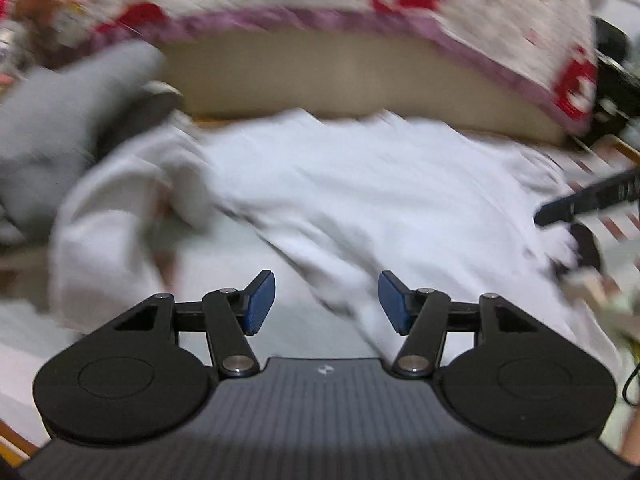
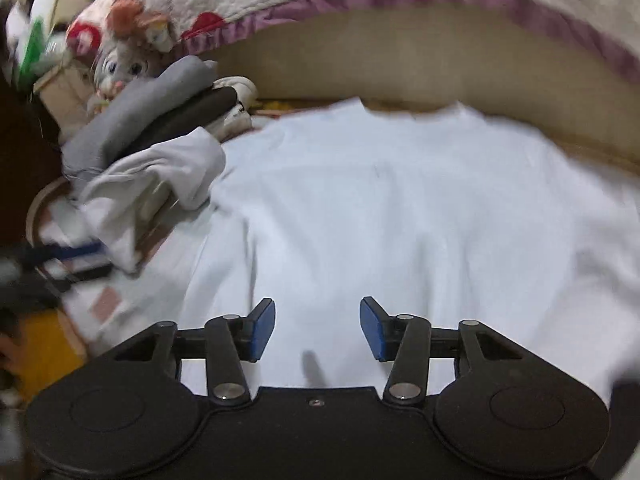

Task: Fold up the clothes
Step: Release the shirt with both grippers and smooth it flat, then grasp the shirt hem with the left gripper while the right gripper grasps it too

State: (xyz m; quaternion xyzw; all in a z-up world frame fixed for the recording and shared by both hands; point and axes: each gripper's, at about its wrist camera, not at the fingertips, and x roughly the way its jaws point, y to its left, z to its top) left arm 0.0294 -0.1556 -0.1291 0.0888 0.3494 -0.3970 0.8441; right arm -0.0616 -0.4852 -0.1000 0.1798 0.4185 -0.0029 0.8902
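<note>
A white garment lies spread on the surface, with a rumpled sleeve at its left. It also fills the right wrist view, its sleeve bunched at the left. My left gripper is open and empty just above the garment's near part. My right gripper is open and empty above the garment's near edge. The right gripper's dark finger shows at the right of the left wrist view. Both views are motion-blurred.
A white blanket with red shapes and a purple hem hangs over a tan board behind the garment. A grey cloth and a stuffed toy lie at the back left. The left gripper shows at the left edge.
</note>
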